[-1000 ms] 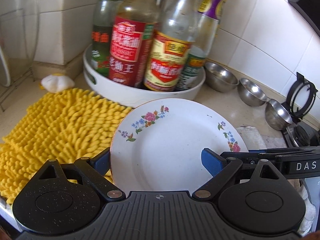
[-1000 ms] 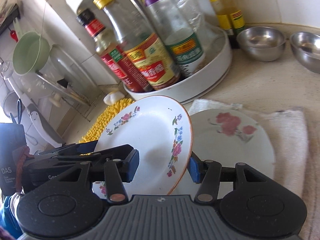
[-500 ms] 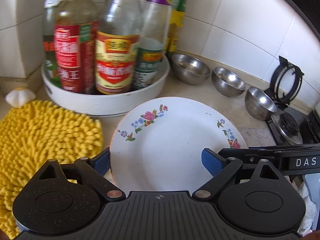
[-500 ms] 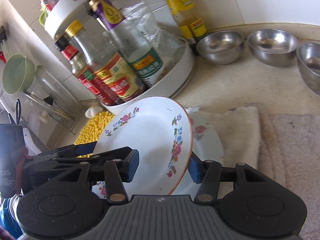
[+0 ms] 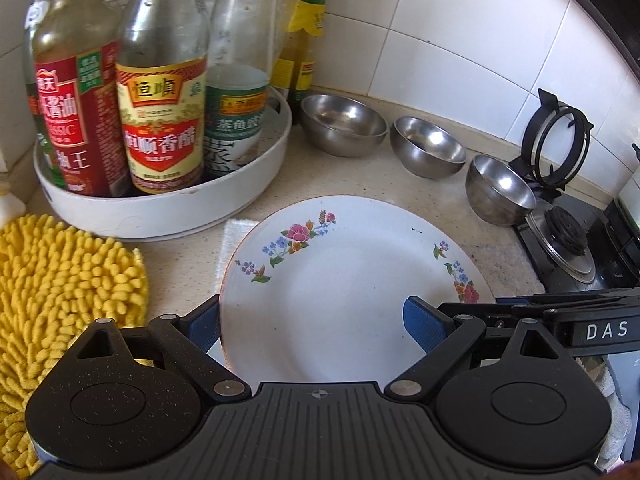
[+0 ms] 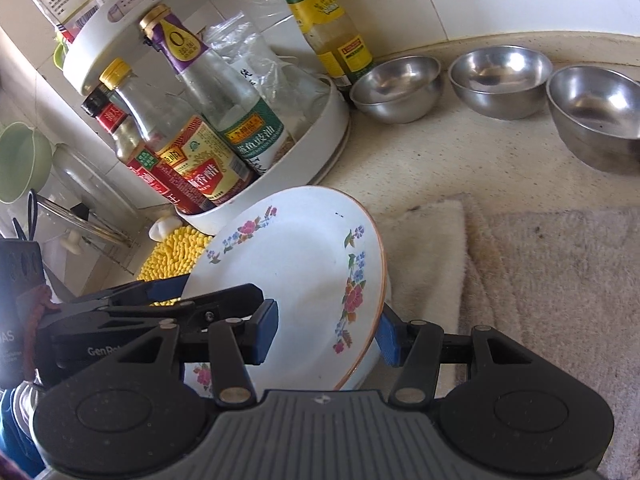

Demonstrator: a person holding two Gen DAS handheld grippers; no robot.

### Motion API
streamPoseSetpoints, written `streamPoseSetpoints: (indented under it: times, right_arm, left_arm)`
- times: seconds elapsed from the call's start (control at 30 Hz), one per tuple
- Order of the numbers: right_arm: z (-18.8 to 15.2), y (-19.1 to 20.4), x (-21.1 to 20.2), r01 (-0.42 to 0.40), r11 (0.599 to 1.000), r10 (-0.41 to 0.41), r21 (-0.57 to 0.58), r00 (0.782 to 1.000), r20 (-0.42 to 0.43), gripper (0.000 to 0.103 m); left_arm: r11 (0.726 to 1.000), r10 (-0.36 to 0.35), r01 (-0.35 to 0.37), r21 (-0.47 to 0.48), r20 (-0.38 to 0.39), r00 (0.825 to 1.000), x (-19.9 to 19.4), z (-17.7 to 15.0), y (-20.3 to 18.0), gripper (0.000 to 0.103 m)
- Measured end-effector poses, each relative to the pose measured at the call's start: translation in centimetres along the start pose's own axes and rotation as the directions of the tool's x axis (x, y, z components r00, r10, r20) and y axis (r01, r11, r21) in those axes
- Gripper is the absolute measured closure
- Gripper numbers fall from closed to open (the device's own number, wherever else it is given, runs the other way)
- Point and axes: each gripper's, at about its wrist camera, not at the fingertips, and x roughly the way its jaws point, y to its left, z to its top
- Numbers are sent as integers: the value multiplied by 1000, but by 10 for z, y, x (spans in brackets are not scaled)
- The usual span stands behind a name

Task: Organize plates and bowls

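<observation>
1. Plate (image 5: 340, 304): near centre, above the worktop (image 5: 360, 180).
2. Bottle tray (image 5: 160, 208): far left.
3. Three bowls (image 5: 428, 152): far right, in a row.
4. Mat (image 5: 60, 288): near left.

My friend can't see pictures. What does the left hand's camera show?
A white flowered plate is gripped by the left gripper, with the right gripper clamping its right edge. Behind stand a tray of sauce bottles and three steel bowls.

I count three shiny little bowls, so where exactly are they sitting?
The three steel bowls stand in a row on the counter along the tiled back wall, between the white bottle tray and, in the left wrist view, the gas hob.
</observation>
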Motion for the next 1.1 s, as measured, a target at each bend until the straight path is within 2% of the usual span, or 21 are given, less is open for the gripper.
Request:
streamPoseSetpoints:
  times: [0.83,1.1]
  right_arm:
    - [-7,-2,-8,46,999,-46,-8,999,-15,46]
    - [-9,9,0,32,999,-34,-41,998,-44,46]
  left_arm:
    - [999,-32,33,32,-22,999,9,-6,-13,7]
    - [999,-24,25,23,-25,999,5,-12,-7,7]
